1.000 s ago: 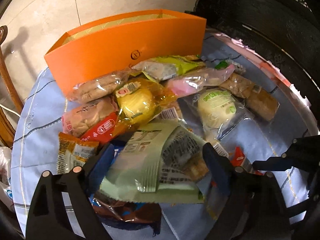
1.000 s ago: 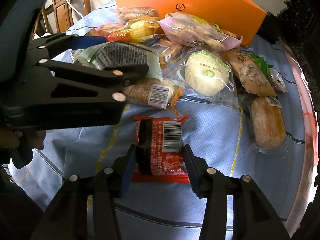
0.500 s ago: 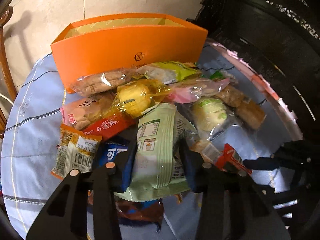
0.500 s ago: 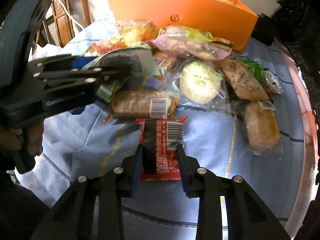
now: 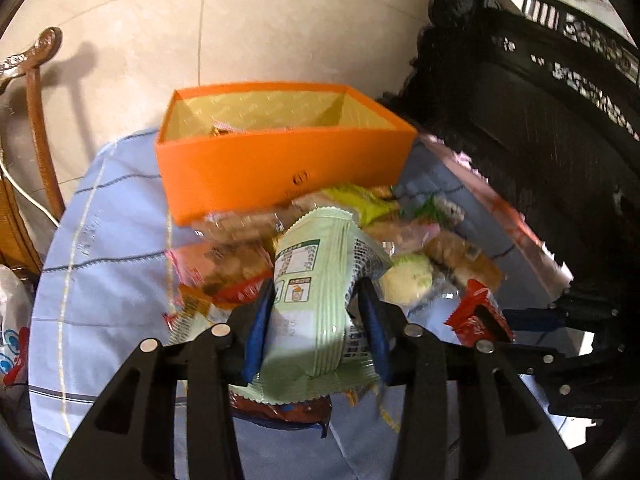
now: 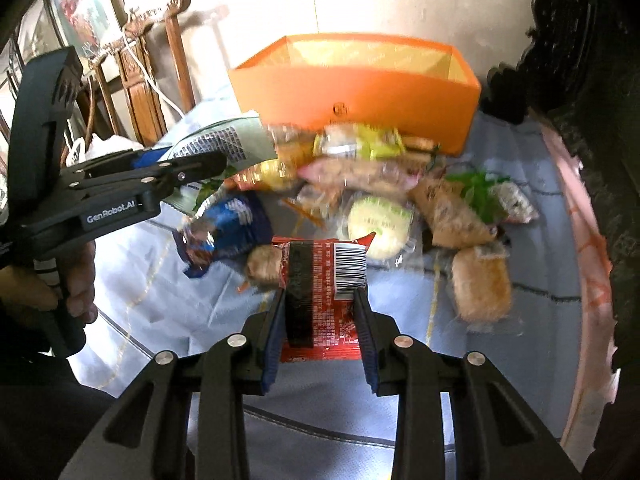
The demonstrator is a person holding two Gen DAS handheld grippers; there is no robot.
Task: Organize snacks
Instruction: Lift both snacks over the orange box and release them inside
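1. Left gripper (image 5: 316, 320): blue-padded jaws clamped on a crinkled pale-green foil packet (image 5: 316, 292), serrated ends, raised above the snack pile.
2. Right gripper (image 6: 320, 320): jaws pinching a glossy red barcoded packet (image 6: 324, 280), lifted off the cloth.
3. Loose wrapped snacks (image 6: 360, 184) lie heaped against the front wall of the orange box (image 6: 360, 92).
4. The box is rigid card, open-topped, at the table's far edge.
5. Bare light-blue tablecloth (image 6: 320, 408) lies near both grippers.
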